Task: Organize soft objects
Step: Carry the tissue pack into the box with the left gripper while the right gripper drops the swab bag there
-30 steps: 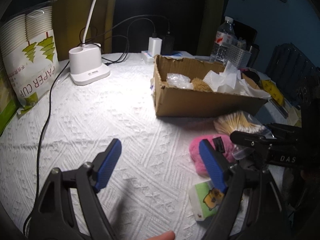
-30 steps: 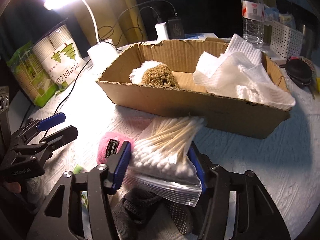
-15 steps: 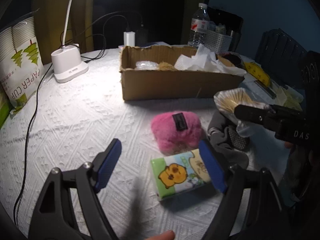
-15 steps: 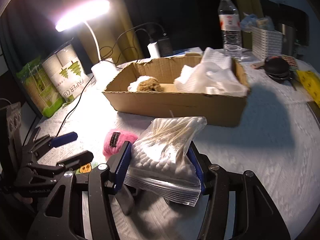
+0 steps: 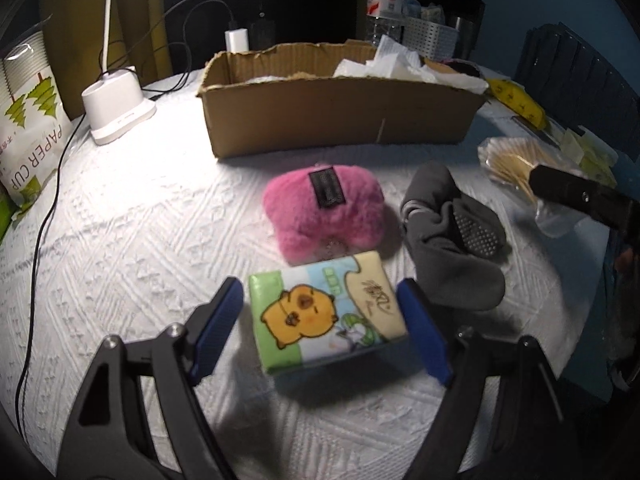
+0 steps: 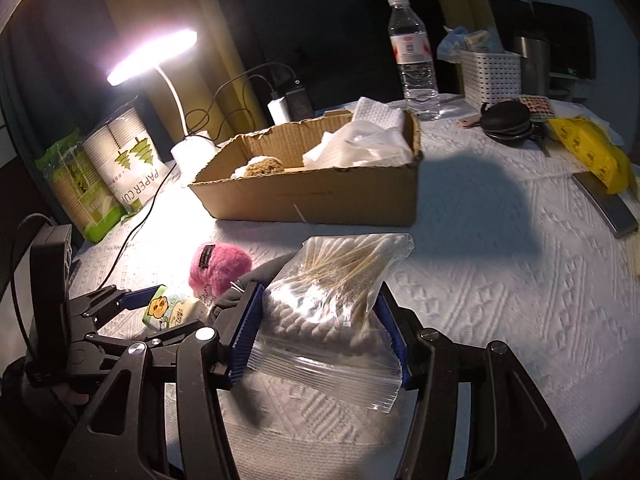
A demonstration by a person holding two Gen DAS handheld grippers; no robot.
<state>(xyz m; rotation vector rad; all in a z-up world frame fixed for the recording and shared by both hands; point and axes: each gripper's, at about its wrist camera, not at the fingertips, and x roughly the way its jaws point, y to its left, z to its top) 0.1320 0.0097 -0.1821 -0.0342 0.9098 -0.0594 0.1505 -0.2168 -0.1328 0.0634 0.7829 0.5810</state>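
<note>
Since a second ago, the left gripper (image 5: 322, 330) has swung away from the brown cardboard box (image 5: 340, 116) and come down over the small tissue pack printed with an orange cartoon animal (image 5: 326, 316); its blue pads are spread, one on each side of the pack, the right pad at the pack's edge and the left one a little clear of it. That pack lies on the white textured tablecloth (image 5: 140, 248), on the near side of the box. Between pack and box sits the fluffy pink pouch with a black label (image 5: 324, 210), its near edge touching the pack. Right of the pouch lies the crumpled grey sock with rubber grip dots (image 5: 454, 236).

The right gripper (image 6: 320, 330) is pinching the clear zip bag of wooden cotton swabs (image 6: 332, 296), held just above the cloth near the front wall of the box. Inside the box lie white paper towels (image 6: 360, 144) and a brown fuzzy lump (image 6: 264, 166). Left of the box stands a white desk lamp (image 6: 192, 148), lit, with a sleeve of paper cups (image 6: 124, 160) beyond it.
</note>
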